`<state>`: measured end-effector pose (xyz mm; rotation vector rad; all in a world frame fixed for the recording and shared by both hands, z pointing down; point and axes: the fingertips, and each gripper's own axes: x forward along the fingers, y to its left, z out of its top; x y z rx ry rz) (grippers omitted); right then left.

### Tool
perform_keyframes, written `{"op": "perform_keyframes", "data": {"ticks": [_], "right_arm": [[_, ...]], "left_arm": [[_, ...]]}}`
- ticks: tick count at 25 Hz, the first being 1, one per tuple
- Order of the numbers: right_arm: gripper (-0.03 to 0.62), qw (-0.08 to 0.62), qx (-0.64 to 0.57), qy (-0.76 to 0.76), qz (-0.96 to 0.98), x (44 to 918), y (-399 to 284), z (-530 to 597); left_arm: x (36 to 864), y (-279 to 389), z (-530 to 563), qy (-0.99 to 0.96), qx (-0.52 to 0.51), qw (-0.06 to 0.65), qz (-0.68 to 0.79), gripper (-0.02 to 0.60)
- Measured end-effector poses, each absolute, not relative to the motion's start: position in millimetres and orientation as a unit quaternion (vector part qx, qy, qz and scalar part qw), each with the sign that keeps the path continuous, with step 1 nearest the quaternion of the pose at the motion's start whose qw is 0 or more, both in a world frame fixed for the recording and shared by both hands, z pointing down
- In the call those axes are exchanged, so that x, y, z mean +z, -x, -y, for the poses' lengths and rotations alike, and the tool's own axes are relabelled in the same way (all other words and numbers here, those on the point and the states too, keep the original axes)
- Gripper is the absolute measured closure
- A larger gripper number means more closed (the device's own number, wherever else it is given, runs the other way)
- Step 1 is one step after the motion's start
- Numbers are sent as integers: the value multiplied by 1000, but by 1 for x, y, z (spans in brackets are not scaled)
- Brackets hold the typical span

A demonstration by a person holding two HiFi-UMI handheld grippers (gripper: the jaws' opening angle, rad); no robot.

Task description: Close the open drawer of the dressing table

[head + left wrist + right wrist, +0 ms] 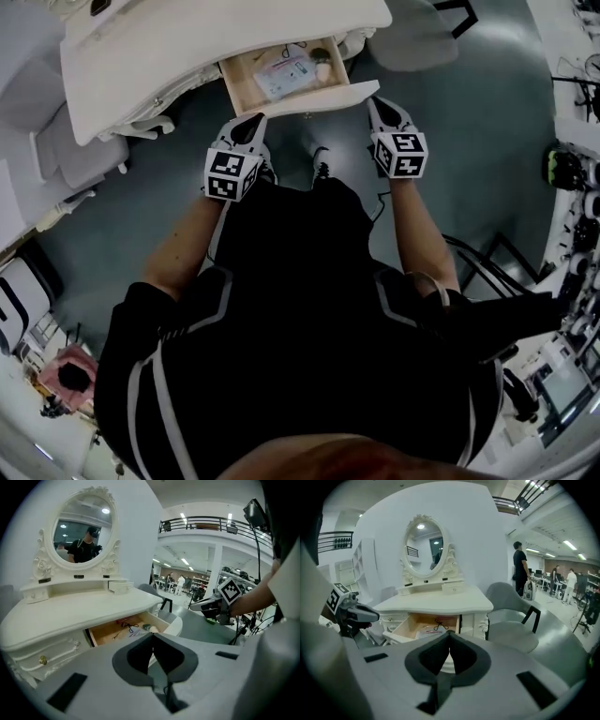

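Observation:
The cream dressing table (169,56) stands ahead of me with its wooden drawer (286,75) pulled out; papers, a black cable and small items lie inside. The drawer's white front (314,99) faces me. My left gripper (251,122) hovers just before the front's left end, and my right gripper (378,101) sits by its right end; whether either touches the front I cannot tell. Both are shut and hold nothing. The left gripper view has the left gripper (152,637) pointing at the drawer (123,629). The right gripper view has the right gripper (449,635) below the drawer (426,623).
An oval mirror (82,534) rises from the tabletop. A grey chair (417,37) stands to the right of the table, close to my right gripper. Shelves with gear (572,178) line the far right. A person (519,566) stands in the background hall.

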<state>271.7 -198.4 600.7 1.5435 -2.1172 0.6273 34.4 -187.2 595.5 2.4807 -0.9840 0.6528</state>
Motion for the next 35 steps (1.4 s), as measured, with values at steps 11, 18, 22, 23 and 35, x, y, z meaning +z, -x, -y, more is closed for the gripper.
{"op": "perform_keyframes", "data": {"ticks": [11,18,22,23,35], "right_arm": [[589,277,259,-470,797,681,-268,188],[589,307,269,-434,803,718,-266,185],[589,314,269,-422,807,728,-262,185],[589,315,269,-420,808,730,-261,186],[589,331,266,-385,819,745,-246,203]], "left_arm": [[670,-29,160,-816,290,248,433,577],[703,-18,170,-779,303,273,476,577],[718,-4,171,-753,305,295,503,577],[722,-2,171,-750,309,296,505,577],[733,10,201,-722,320,292,539,577]]}}
